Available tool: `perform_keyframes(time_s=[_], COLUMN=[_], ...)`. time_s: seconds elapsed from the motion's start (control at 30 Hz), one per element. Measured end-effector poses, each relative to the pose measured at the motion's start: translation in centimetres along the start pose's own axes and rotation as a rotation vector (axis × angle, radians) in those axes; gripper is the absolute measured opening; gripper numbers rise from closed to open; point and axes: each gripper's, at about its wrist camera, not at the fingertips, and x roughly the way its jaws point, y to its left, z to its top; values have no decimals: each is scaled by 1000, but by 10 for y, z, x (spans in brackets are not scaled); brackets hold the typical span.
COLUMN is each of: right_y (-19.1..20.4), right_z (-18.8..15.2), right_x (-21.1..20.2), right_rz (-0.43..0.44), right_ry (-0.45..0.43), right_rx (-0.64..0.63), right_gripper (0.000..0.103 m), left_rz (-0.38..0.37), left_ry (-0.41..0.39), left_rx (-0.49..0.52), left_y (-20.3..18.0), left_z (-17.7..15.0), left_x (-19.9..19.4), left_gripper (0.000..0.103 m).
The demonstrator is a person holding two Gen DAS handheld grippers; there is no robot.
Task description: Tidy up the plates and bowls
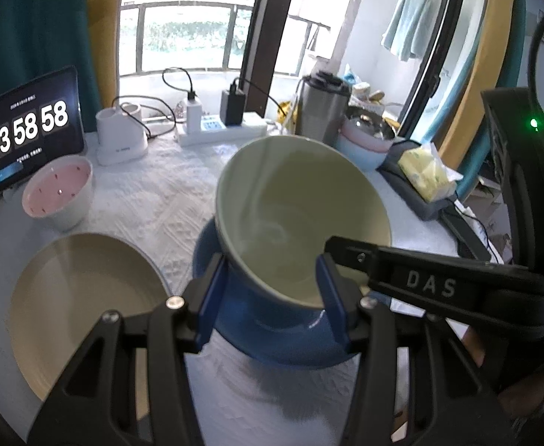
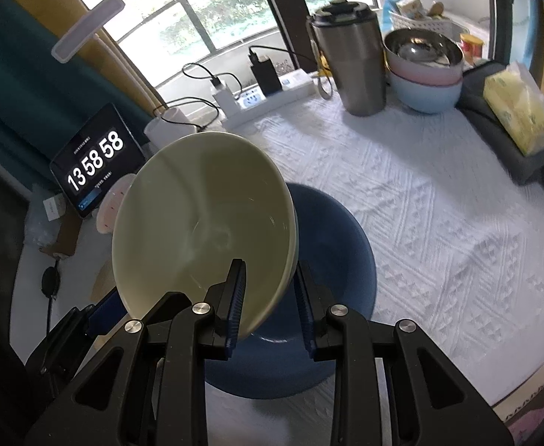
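A pale green bowl (image 1: 294, 204) (image 2: 197, 215) hangs tilted over a dark blue plate (image 1: 272, 345) (image 2: 338, 241) on the white cloth. My right gripper (image 2: 272, 293) is shut on the bowl's rim, one pad inside and one outside. In the left wrist view its finger (image 1: 346, 251) reaches in from the right. My left gripper (image 1: 272, 297) stands half apart around the bowl's lower edge; whether its pads press is unclear. A cream plate (image 1: 78, 297) lies to the left of the blue plate. Behind it stands a pink-lined bowl (image 1: 56, 189) (image 2: 114, 200).
At the back stand a tablet clock (image 1: 30, 130), a white cup (image 1: 121, 133), a power strip (image 2: 272, 96), a steel tumbler (image 2: 353, 63) and stacked bowls (image 2: 424, 74). A tissue pack (image 2: 520, 111) lies on a dark case at the right edge.
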Motion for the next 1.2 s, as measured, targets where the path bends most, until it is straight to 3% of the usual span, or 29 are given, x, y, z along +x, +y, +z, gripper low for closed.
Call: perform_keyframes(time_s=[0.47,0.8,1.2], right_y=[-20,-6,-21], right_z=[-16,-15,-15], right_x=[16,10,1], right_rz=[-40,-67,-50], right_ry=[50,30,18], right_rx=[22,-51,6], right_gripper=[29,25,25], left_rz=[24,22,27], left_ry=[85,63,30], left_rx=[27,95,17], left_y=[-10,-23,2], left_z=[-21,-23,-18], left_x=[23,17,0], left_gripper=[50,50,51])
